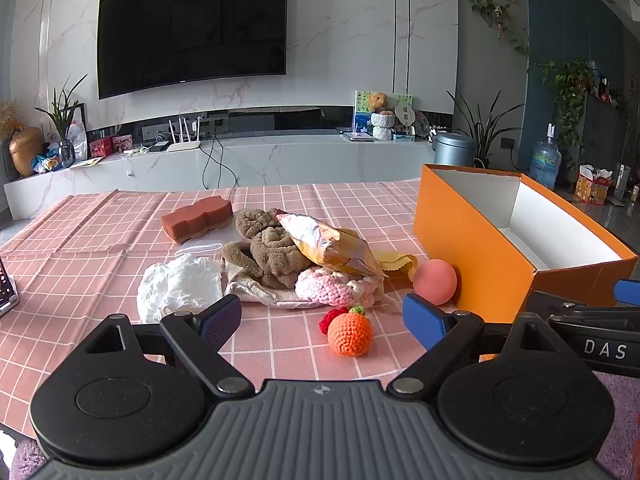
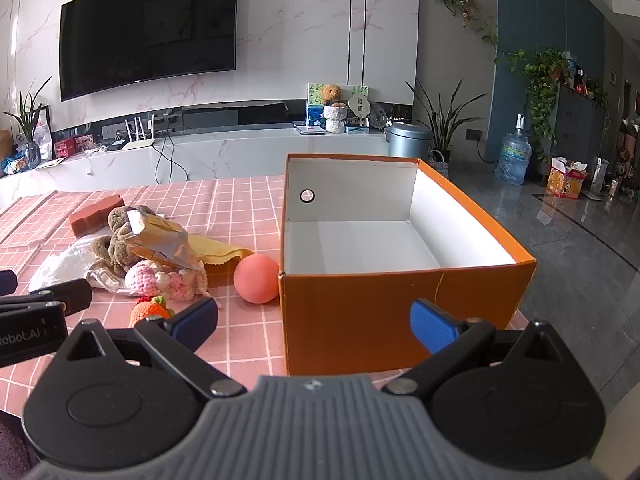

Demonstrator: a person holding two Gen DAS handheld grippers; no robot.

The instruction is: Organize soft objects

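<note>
I see bare cloth (image 1: 276,344) at lower centre between my left gripper (image 1: 322,320) and the pile (image 1: 280,256); the box (image 2: 400,304) fills centre-right, its near wall close ahead of my right gripper (image 2: 314,322). Both jaws gape wide, holding nothing. Both are level, low over the near table edge, ball (image 2: 256,279) against the box

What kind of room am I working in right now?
Most likely a home living room: a big wall-mounted TV over a long marble media console, potted plants, and a table with a pink checked tablecloth.
</note>
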